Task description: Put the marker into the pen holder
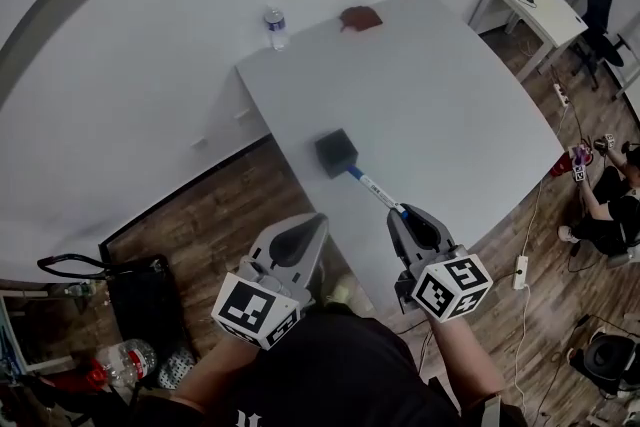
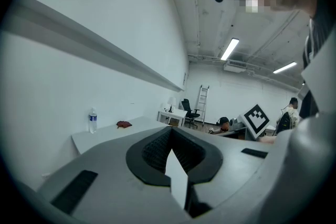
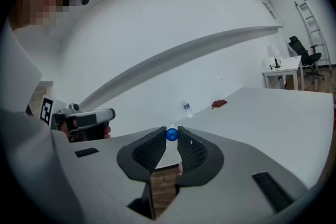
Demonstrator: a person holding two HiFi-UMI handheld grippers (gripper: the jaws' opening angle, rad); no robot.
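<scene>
A black square pen holder [image 1: 336,153] stands on the white table [image 1: 440,95]. The marker [image 1: 372,185], white with blue ends, slants from my right gripper [image 1: 410,218] up to the holder's near right corner. Its far blue end is at the holder's rim; whether it is inside I cannot tell. My right gripper is shut on the marker's near end, and the blue end [image 3: 171,134] shows between the jaw tips in the right gripper view. My left gripper [image 1: 316,225] is shut and holds nothing, off the table's near left edge over the wooden floor.
A water bottle [image 1: 277,27] and a reddish-brown cloth [image 1: 360,17] sit at the table's far edge. A white side desk [image 1: 530,0] and an office chair [image 1: 600,15] stand at the far right. A person [image 1: 612,205] sits at the right. A black bag [image 1: 150,300] lies on the floor at the left.
</scene>
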